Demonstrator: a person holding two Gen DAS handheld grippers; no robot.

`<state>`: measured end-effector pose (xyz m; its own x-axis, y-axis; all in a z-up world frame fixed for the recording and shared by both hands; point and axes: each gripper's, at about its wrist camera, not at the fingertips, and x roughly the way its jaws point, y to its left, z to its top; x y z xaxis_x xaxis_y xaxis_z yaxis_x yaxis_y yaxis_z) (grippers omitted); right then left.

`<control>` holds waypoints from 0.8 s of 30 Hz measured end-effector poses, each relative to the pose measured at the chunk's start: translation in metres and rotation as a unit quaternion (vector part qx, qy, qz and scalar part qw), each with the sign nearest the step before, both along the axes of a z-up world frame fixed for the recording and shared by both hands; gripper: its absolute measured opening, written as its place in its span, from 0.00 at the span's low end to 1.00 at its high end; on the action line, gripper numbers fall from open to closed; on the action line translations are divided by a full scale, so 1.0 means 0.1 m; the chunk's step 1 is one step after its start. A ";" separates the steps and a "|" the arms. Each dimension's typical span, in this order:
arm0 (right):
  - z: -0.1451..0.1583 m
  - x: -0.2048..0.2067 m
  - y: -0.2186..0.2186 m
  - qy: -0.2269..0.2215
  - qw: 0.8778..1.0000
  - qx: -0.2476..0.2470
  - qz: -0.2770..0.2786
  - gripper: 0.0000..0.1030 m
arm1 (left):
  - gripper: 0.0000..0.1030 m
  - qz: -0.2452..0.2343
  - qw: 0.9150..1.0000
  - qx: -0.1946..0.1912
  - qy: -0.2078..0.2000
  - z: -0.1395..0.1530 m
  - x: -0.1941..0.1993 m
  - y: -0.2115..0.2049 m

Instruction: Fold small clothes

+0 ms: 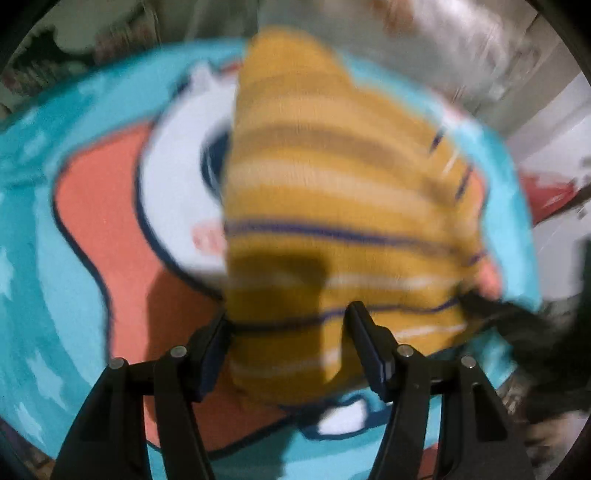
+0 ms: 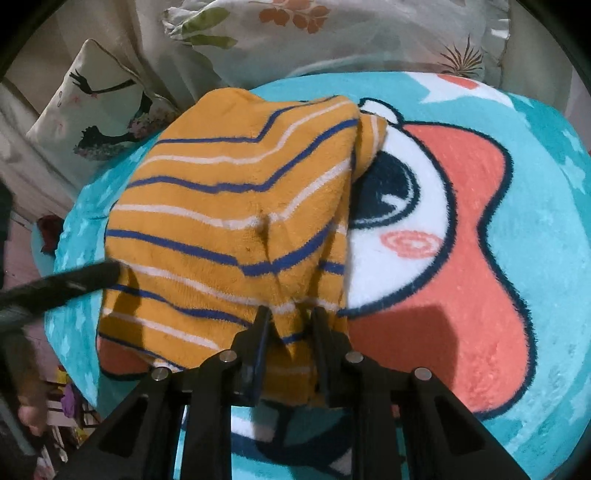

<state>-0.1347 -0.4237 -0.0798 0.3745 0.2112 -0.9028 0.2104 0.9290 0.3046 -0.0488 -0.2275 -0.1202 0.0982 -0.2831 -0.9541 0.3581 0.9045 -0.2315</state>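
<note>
A small mustard-yellow garment with blue and white stripes (image 2: pixel 229 225) lies on a turquoise cartoon blanket (image 2: pixel 517 258). My right gripper (image 2: pixel 290 321) is shut on the garment's near edge, with cloth bunched between the fingers. In the blurred left wrist view the same garment (image 1: pixel 325 206) fills the middle. My left gripper (image 1: pixel 290 321) stands with its jaws apart on either side of the garment's near end. A left finger (image 2: pixel 74 282) shows in the right wrist view at the garment's left edge.
Floral pillows (image 2: pixel 332 33) and a bird-print pillow (image 2: pixel 96 110) lie beyond the blanket's far edge. The blanket's left edge drops off to a cluttered floor (image 2: pixel 62 398). A red object (image 1: pixel 546 192) lies off the blanket to the right in the left wrist view.
</note>
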 end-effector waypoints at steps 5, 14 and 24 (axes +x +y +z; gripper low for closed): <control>0.50 0.02 -0.14 -0.070 0.997 0.017 -0.034 0.22 | 0.64 0.007 1.000 -0.009 -0.014 0.05 -0.03 0.05; -0.05 0.72 -0.13 -0.024 1.000 -0.014 -0.001 0.21 | 0.63 0.010 0.998 -0.050 -0.031 0.43 -0.10 0.17; 0.16 1.14 -0.29 -0.032 0.998 0.017 -0.053 0.25 | 0.67 -0.004 0.999 0.000 -0.032 0.24 0.21 -0.08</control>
